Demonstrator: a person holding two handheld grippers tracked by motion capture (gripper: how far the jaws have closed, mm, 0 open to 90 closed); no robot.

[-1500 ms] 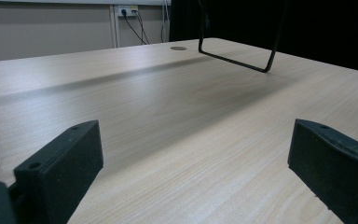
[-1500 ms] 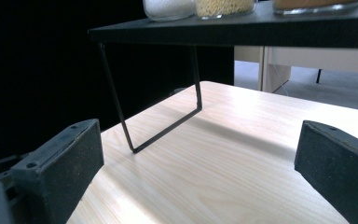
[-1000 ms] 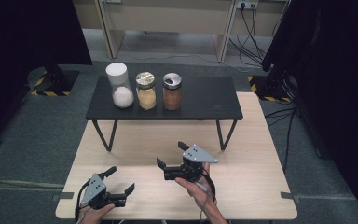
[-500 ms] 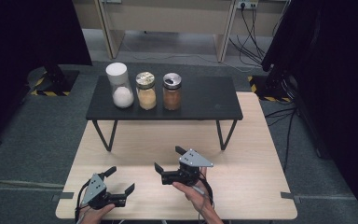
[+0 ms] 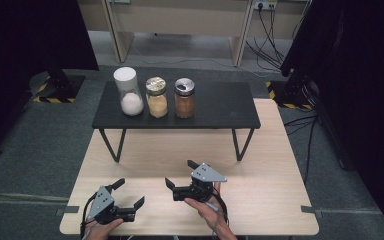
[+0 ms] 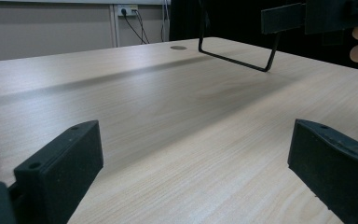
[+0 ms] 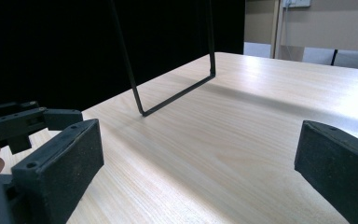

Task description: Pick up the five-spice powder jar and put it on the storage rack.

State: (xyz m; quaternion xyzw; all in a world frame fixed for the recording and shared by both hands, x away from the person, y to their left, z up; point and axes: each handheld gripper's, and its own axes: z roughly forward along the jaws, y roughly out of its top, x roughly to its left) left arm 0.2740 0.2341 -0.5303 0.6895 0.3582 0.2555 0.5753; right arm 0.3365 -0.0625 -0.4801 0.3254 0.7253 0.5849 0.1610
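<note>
Pale wood runs under everything here: the light wooden table (image 5: 280, 165) carries a low black shelf on thin wire legs (image 5: 220, 107), and both tools sit low at its near edge. Furthest left, the left gripper (image 5: 128, 194) rests close to the tabletop with its jaws spread wide and nothing between them, seemingly parked while the hand waits. Just to its right, the right gripper (image 5: 178, 173) is held a little above the wood, likewise gaping and empty, angled across toward the left one rather than at the shelf. Up on the shelf's left half, well apart from both tools, stand a white-lidded jar of white powder (image 5: 127, 91), a gold-lidded jar of yellow grains (image 5: 156, 97) and a silver-lidded jar of brown spice (image 5: 184, 97), lined up side by side, probably for easy reaching.
</note>
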